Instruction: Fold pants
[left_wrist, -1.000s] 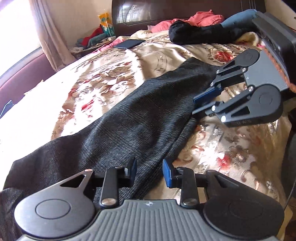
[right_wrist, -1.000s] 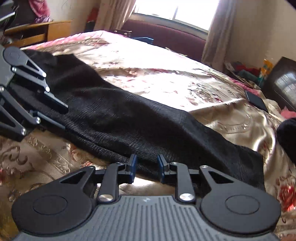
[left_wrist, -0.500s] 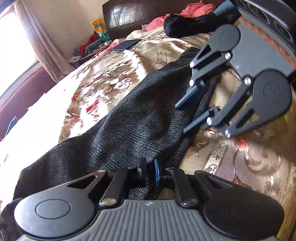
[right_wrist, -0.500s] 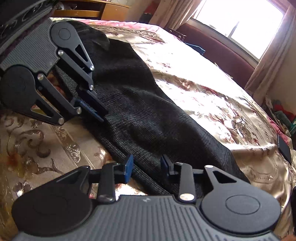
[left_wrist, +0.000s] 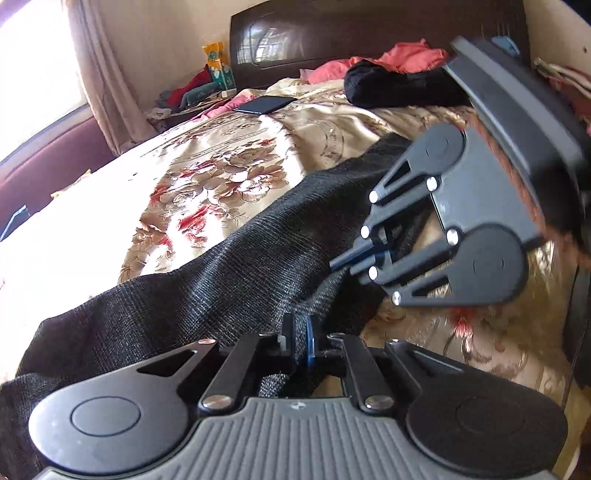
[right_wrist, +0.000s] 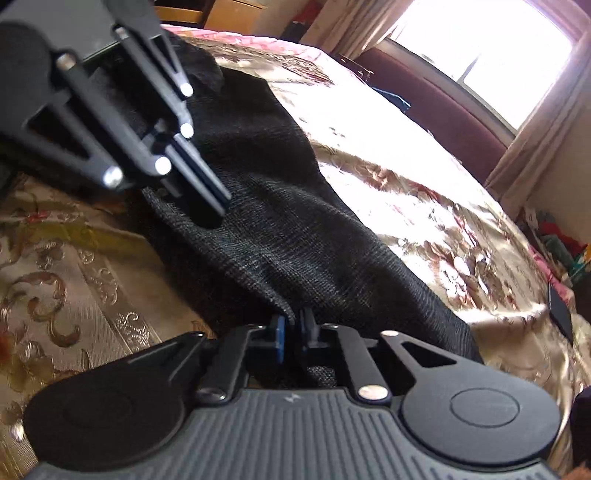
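Observation:
Dark grey knit pants (left_wrist: 229, 266) lie stretched along the near side of a floral gold bedspread (left_wrist: 221, 177); they also show in the right wrist view (right_wrist: 280, 229). My left gripper (left_wrist: 301, 338) is shut on the near edge of the pants, with cloth bunched behind its fingers. My right gripper (right_wrist: 291, 330) is shut on the same edge further along. Each gripper shows in the other's view: the right one (left_wrist: 341, 260) at the right, the left one (right_wrist: 210, 206) at the upper left. The fabric between them is lifted a little and wrinkled.
A dark wooden headboard (left_wrist: 332, 40) stands at the far end. Black and pink clothes (left_wrist: 391, 81) are piled near it. A dark phone (left_wrist: 264, 104) lies on the bedspread. A cluttered nightstand (left_wrist: 207, 88), a curtain (left_wrist: 107, 74) and a bright window (right_wrist: 491, 48) are beyond the bed.
Both grippers went from open to shut on the near edge of the pants; the left closed first, then the right. The two grippers have come closer together and the cloth has lifted.

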